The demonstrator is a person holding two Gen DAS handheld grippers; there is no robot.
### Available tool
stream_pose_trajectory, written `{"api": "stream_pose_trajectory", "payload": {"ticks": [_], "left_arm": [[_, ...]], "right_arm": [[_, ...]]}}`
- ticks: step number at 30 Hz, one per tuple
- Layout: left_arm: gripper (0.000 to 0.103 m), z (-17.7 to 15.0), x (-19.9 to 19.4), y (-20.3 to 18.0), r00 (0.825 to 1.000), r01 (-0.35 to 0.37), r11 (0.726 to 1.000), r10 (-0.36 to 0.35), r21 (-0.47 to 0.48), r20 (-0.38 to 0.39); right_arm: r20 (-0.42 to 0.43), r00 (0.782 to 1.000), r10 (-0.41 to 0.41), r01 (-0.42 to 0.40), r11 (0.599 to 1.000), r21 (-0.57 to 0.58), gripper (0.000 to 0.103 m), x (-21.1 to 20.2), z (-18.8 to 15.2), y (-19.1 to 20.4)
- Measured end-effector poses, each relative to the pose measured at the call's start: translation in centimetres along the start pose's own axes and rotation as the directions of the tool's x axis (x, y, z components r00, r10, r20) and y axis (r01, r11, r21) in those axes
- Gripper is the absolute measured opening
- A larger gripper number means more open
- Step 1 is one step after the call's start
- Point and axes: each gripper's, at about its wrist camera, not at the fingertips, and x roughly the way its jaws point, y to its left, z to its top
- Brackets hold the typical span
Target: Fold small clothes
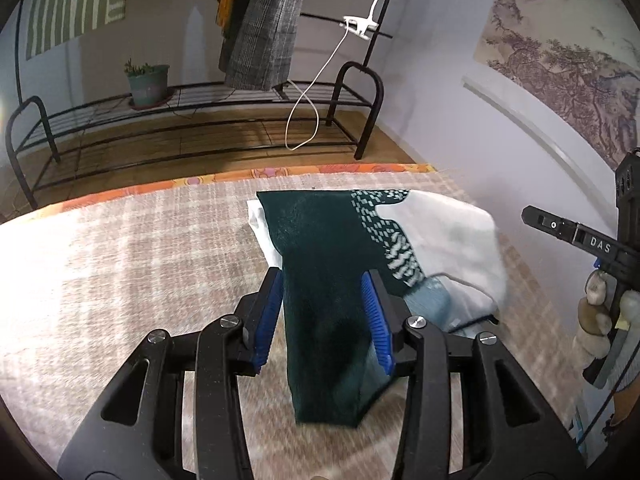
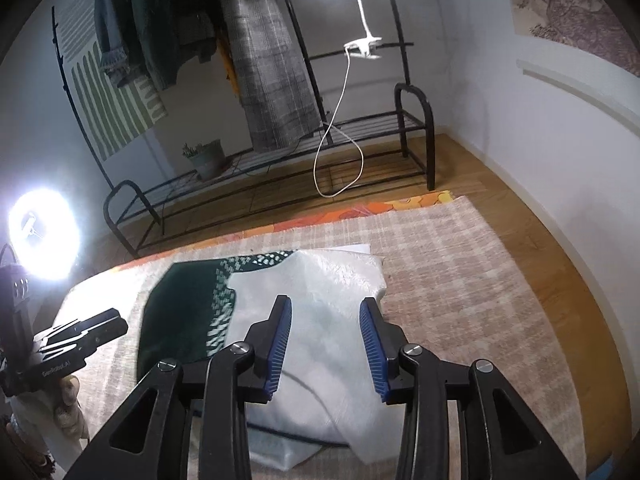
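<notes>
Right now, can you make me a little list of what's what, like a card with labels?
Place: pink-and-cream checked woven blanket spread flat
Clothes: dark green knitted garment with a white speckled pattern lying on a white fuzzy garment
Left gripper: jaws on either side of a dark green strip; whether they pinch it, cannot tell
Right gripper: jaws apart over the white garment, holding nothing
Behind: black metal clothes rack, small green potted plant, white clip-on lamp
</notes>
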Motion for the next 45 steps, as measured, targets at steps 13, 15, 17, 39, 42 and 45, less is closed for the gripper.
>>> {"api": "stream_pose_trajectory", "payload": {"ticks": [13,15,17,39,42,45], "left_arm": [[0.052,-3.6,-14.2,-0.2,0.996,0.016,0.998,-0.021,0.064,0.081],[0.052,-4.6,-16.8,-0.1,0.995,0.018,0.997,-0.025,0.070,0.094],[0.052,-5.4,-19.1,0.1,0.993,0.012,0.997,-0.020,0.072,0.113],[0.079,-14.6,-34.6,3.4,0.949,-0.055,0.993,0.021,0.102,0.313],[0.080,-15.2,-34.8,3.7,0.949,-0.055,0.993,0.020,0.101,0.313],[0.088,-15.5,-35.0,3.7,0.943,-0.086,0.990,0.044,0.116,0.330]], "right_arm": [[0.057,0.998,0.041,-0.045,0.996,0.074,0.041,-10.8,-2.7,3.3],[0.070,0.997,0.042,-0.047,0.997,0.062,0.041,-12.5,-3.5,4.5],[0.079,0.996,0.045,-0.048,0.998,0.044,0.041,-14.3,-4.3,6.1],[0.228,0.970,-0.080,0.103,0.990,-0.093,0.083,-27.5,-14.6,22.9],[0.251,0.963,-0.094,0.116,0.990,-0.074,0.089,-27.4,-15.7,24.0],[0.277,0.953,-0.122,0.147,0.986,-0.073,0.091,-27.0,-16.7,24.9]]}}
